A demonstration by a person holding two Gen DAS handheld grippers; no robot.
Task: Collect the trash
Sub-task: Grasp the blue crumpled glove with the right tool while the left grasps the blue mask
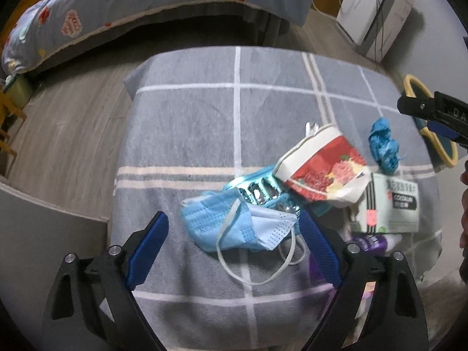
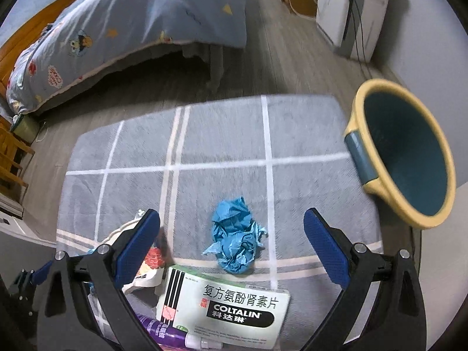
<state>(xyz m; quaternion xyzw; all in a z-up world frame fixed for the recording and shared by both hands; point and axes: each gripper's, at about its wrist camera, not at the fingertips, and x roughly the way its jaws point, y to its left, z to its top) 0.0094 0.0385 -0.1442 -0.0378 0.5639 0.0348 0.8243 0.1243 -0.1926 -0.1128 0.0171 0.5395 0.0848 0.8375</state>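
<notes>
With both jaws spread and empty, the left hand-held gripper (image 1: 234, 248) is poised over a face mask (image 1: 234, 225) and the right hand-held gripper (image 2: 232, 248) over crumpled blue paper (image 2: 235, 237) on the worktop (image 2: 307, 134), where the mask's loose loop could be snagged.

surface: counter (image 2: 307, 134) under a grey cloth with white grid lines | on it: blue face mask (image 1: 234, 225), blister pack (image 1: 257, 190), crushed paper cup (image 1: 321, 169), crumpled blue paper (image 2: 237, 242), Coltalin box (image 2: 228, 307), purple tube (image 2: 163, 333) | pile: touching, overlapping
</notes>
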